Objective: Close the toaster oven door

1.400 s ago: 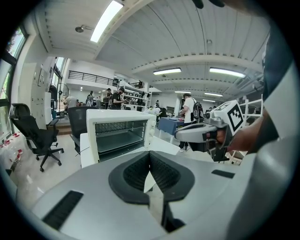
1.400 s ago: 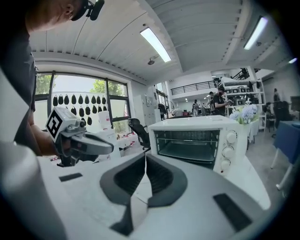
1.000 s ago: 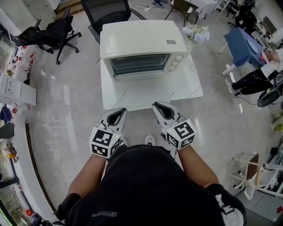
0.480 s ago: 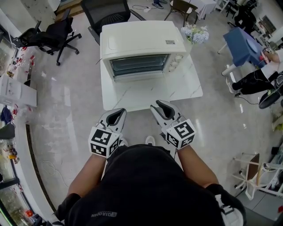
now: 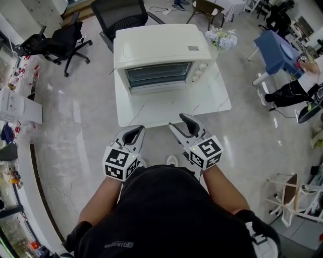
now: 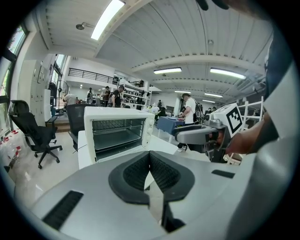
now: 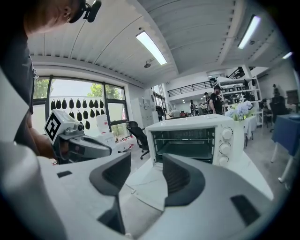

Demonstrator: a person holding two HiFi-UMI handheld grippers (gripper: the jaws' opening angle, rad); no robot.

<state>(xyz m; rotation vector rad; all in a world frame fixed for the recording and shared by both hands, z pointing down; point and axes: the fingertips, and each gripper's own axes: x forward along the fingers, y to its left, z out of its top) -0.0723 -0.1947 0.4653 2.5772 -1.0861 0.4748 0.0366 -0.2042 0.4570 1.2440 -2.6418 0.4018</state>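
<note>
Two tongs hover at the near edge of the white marble tabletop [image 5: 207,101], both well short of the toaster oven [image 5: 161,48] at its far edge. The oven door [image 5: 160,87] hangs dropped open toward me, the racks showing. My left tongs [image 5: 133,130] are closed pad to pad on nothing. My right tongs [image 5: 182,121] are opening, with nothing between them.

As I judge it, the job is to reach across, get under the door's front lip and swing it up until it seats. A push near the middle should keep the oven from skidding back.

Only bare marble lies between me and the door. The control knobs [image 5: 199,73] sit right of the opening, flowers [image 5: 222,38] stand at the far right corner, and an office chair [image 5: 123,15] waits behind the oven. None of them block the reach.
</note>
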